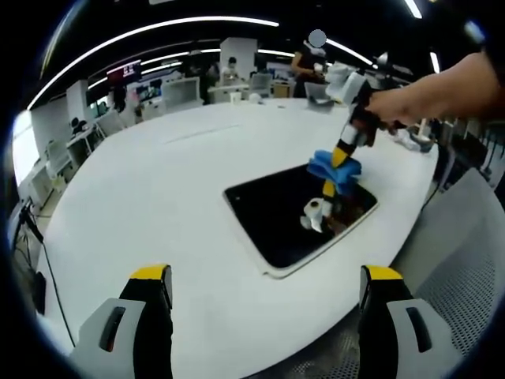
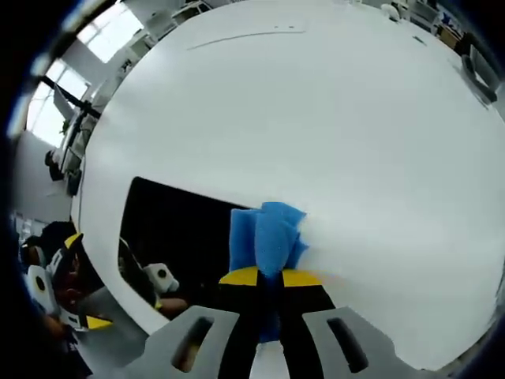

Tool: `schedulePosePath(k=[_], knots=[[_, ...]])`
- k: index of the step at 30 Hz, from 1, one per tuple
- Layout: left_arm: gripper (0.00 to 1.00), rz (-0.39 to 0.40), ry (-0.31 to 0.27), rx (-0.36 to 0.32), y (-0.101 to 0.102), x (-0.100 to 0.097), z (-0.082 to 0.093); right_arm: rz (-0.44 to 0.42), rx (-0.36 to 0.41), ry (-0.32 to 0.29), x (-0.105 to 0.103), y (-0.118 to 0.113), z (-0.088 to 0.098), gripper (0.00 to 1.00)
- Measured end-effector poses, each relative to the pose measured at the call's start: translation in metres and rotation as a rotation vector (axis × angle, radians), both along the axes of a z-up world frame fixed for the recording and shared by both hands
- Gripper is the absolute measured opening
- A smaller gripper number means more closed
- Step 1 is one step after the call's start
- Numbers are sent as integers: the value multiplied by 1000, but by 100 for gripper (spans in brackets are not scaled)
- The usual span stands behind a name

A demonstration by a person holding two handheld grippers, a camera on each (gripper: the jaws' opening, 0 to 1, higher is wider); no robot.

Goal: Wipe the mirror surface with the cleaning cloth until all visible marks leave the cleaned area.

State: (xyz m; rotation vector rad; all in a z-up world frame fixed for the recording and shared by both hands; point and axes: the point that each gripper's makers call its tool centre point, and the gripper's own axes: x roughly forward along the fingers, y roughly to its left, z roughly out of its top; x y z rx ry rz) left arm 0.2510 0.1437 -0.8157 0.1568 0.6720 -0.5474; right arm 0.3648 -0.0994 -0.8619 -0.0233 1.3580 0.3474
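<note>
No writing is readable on the things in either view; a red-lit screen [image 1: 125, 71] at the far wall is too blurred to read.

The mirror [image 1: 296, 213] is lying flat on the white bench [image 1: 158, 197], near its edge, its dark glass reflecting a hand-held gripper. The right hand-held gripper [image 1: 344, 155] is coming down onto the mirror's far corner, held by a hand [image 1: 410, 99], and its jaws are clamped tight on the blue cloth [image 1: 334, 168], pressing it against the glass. In the right gripper view the same right hand-held gripper [image 2: 268, 278] is pinching the cloth [image 2: 266, 236] just ahead of its yellow tips, the cloth sitting at the mirror's [image 2: 177, 229] edge where glass meets bench [image 2: 331, 118].

The left hand-held gripper [image 1: 268, 276] is hanging over the bench on the near side of the mirror, jaws spread wide and gripping nothing, well apart from the cloth.

The left gripper view is taking in the whole mirror, the hand and the office behind; the right gripper view is giving the cloth close up and, at its lower left, the left hand-held gripper [image 2: 59, 280].
</note>
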Motion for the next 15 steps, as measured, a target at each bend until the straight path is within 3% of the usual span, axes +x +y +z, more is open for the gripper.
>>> schedulePosePath(k=[15], knots=[[99,-3,0,4,1,0,-2,0,-6,-27,6,-5,8,3]])
